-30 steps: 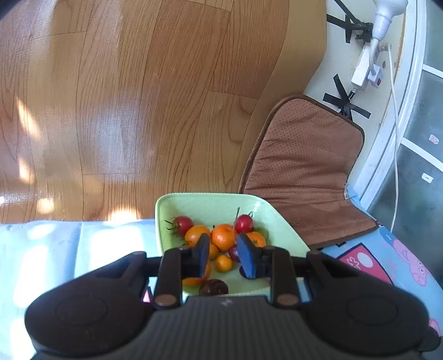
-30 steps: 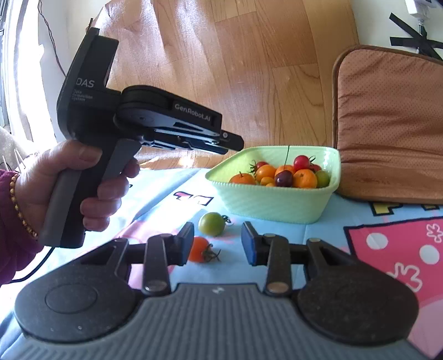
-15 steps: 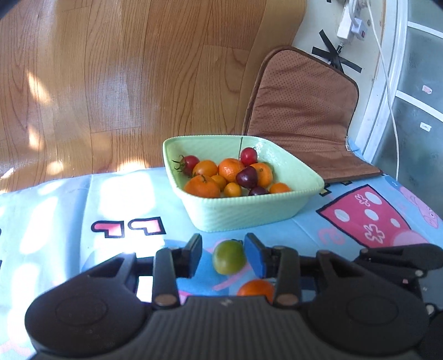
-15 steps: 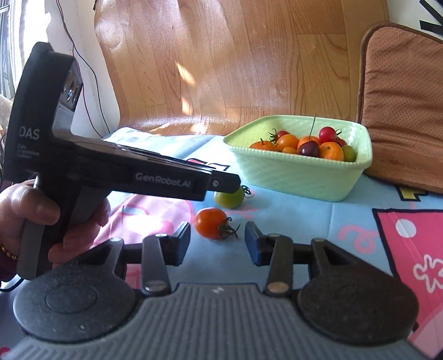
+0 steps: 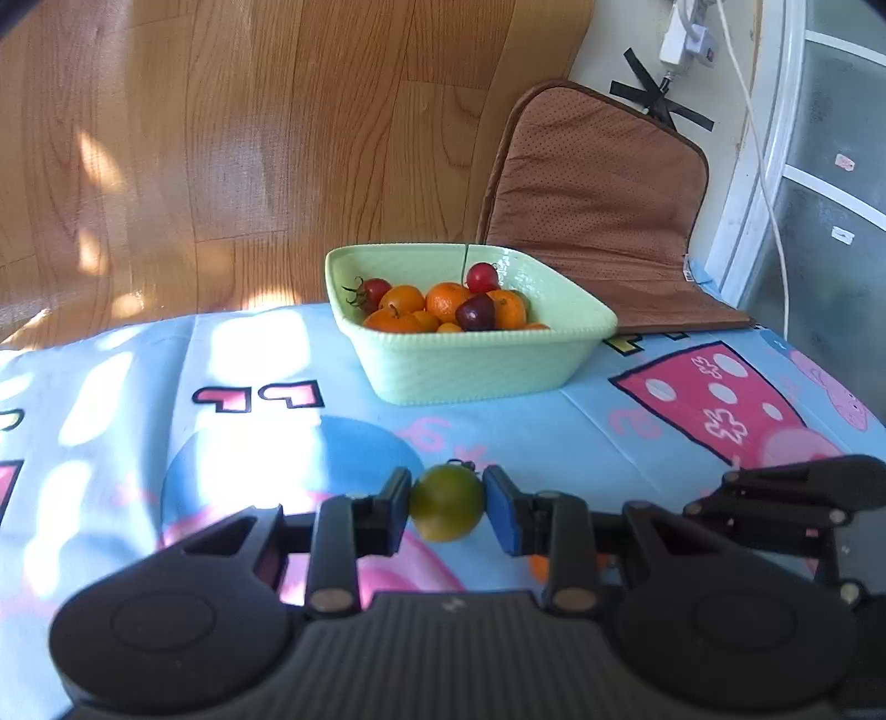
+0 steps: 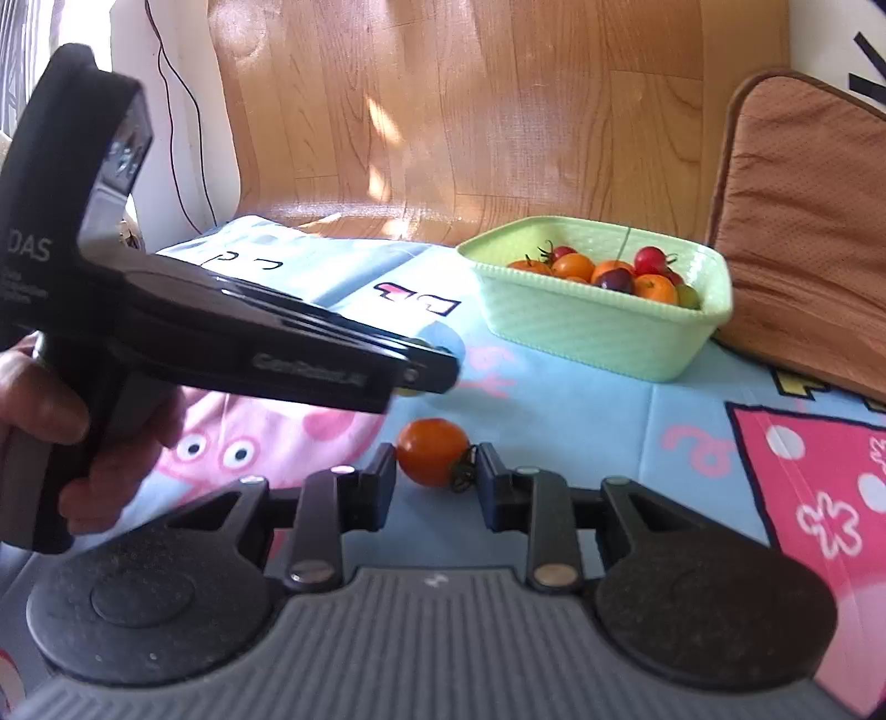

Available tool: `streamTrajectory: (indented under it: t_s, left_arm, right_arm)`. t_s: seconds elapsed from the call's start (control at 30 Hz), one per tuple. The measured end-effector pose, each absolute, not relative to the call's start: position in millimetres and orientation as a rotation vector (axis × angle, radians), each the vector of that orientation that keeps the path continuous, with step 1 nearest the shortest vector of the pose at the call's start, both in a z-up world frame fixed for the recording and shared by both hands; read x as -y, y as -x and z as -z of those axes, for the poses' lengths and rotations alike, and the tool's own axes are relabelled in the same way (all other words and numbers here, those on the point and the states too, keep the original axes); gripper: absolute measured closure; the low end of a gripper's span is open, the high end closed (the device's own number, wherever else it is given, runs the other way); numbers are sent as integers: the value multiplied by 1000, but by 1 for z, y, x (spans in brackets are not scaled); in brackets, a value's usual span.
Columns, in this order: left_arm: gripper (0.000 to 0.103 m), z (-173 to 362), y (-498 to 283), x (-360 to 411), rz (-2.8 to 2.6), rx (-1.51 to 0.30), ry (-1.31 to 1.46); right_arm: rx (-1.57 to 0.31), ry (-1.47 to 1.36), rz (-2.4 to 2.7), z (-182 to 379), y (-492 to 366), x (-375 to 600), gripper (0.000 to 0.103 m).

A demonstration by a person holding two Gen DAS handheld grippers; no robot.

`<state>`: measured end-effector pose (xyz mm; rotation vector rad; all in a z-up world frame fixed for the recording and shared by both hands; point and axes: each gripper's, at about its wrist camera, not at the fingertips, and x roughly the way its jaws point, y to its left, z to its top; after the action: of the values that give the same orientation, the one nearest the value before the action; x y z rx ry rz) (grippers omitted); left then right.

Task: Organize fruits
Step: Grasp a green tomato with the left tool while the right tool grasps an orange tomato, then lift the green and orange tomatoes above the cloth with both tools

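Observation:
A green tomato point(image 5: 446, 501) rests low over the cartoon cloth, and my left gripper point(image 5: 447, 507) is closing on it with both pads against its sides. In the right wrist view the left gripper point(image 6: 429, 376) crosses from the left and hides nearly all of that tomato. An orange-red tomato point(image 6: 433, 451) lies on the cloth between the fingertips of my right gripper point(image 6: 434, 476). Those jaws are closing too, with a thin gap left on the stem side. Behind stands the pale green bowl point(image 5: 476, 371) point(image 6: 598, 327), filled with oranges, red tomatoes and a dark plum.
A brown cushion point(image 5: 598, 183) point(image 6: 803, 221) leans behind the bowl on the right. A person's hand point(image 6: 50, 399) holds the left gripper's handle. White plug and cable point(image 5: 681, 33) hang on the wall. Wooden floor lies beyond the cloth's far edge.
My left gripper came away from above the bowl, sank to the cloth and closed onto the green tomato. The right gripper crept forward, and its jaws narrowed around the orange-red tomato.

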<state>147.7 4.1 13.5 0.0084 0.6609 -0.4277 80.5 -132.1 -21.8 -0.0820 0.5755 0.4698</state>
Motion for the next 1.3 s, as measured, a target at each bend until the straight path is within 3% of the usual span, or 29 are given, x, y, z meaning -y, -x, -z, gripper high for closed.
streamTrajectory:
  t_s: [0.4, 1.03, 1.13, 1.3]
  left_arm:
    - [74, -5, -28, 0, 407, -657, 39]
    - [74, 2, -4, 12, 334, -637, 49]
    - [74, 3, -4, 12, 334, -634, 45]
    - [74, 3, -4, 11, 333, -631, 50]
  right_arm:
    - [-521, 18, -333, 30, 11, 163, 70]
    - [-508, 43, -280, 37, 38, 160, 68]
    - [-505, 49, -276, 37, 38, 159, 53]
    - [-506, 54, -277, 37, 37, 158, 54]
